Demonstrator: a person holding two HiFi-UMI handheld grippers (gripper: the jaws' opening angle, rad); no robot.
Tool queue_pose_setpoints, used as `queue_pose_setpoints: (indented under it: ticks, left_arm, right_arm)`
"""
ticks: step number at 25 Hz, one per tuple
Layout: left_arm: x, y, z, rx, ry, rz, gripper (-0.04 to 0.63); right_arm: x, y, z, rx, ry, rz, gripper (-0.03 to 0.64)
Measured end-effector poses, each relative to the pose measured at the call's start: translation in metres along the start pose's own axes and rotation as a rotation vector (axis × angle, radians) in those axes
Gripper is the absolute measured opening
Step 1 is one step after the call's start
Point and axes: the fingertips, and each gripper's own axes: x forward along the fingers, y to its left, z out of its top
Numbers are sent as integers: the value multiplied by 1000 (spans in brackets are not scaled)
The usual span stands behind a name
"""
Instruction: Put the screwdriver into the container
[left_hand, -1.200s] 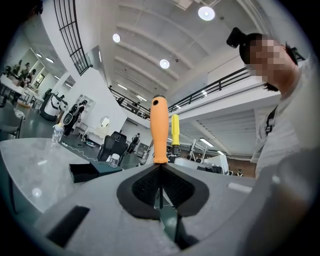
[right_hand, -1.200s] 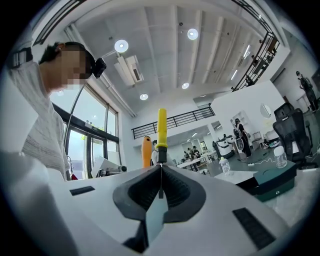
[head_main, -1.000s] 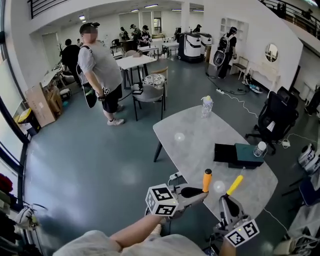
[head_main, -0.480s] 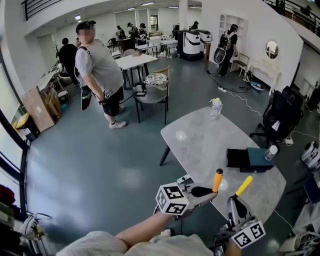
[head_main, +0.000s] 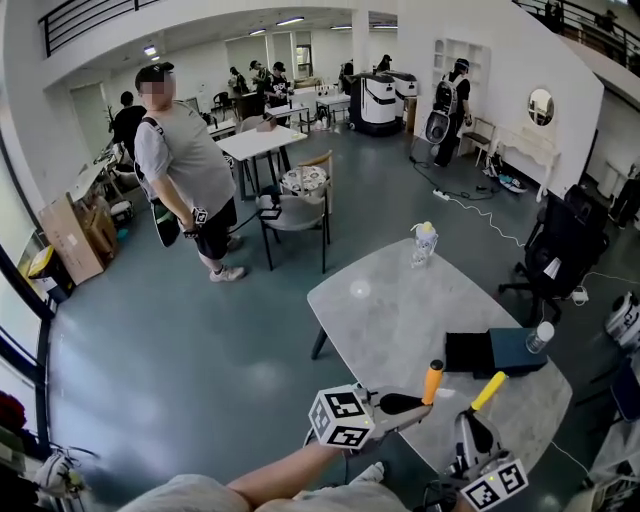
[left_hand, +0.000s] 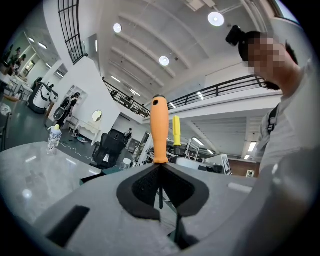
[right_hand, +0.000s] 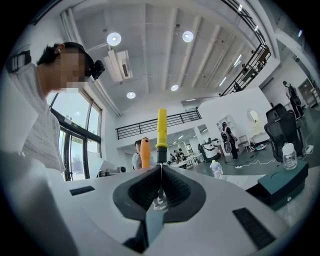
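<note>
Right now I count two screwdrivers, one per gripper. The left gripper (head_main: 415, 405) has its jaws pinching the orange screwdriver (head_main: 432, 381) by the shaft, handle sticking out past the tips. The right gripper (head_main: 473, 418) has its jaws pinching the yellow screwdriver (head_main: 489, 390) the same way. Both hang by the worktop's (head_main: 390, 310) near edge. One dark container (head_main: 512, 350) sits at the right edge, one bottle (head_main: 540, 337) just beside it and a second bottle (head_main: 425, 243) at the far edge. The worktop's middle lies open.
</note>
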Motion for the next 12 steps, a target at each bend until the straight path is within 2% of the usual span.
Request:
queue_pose_setpoints:
  ticks: [4, 12]
  left_arm:
    - [30, 31, 12, 6, 10, -16, 18]
    - [61, 90, 23, 0, -9, -2, 18]
  right_arm:
    - [11, -44, 4, 6, 13, -17, 15]
    - [43, -99, 9, -14, 37, -33, 15]
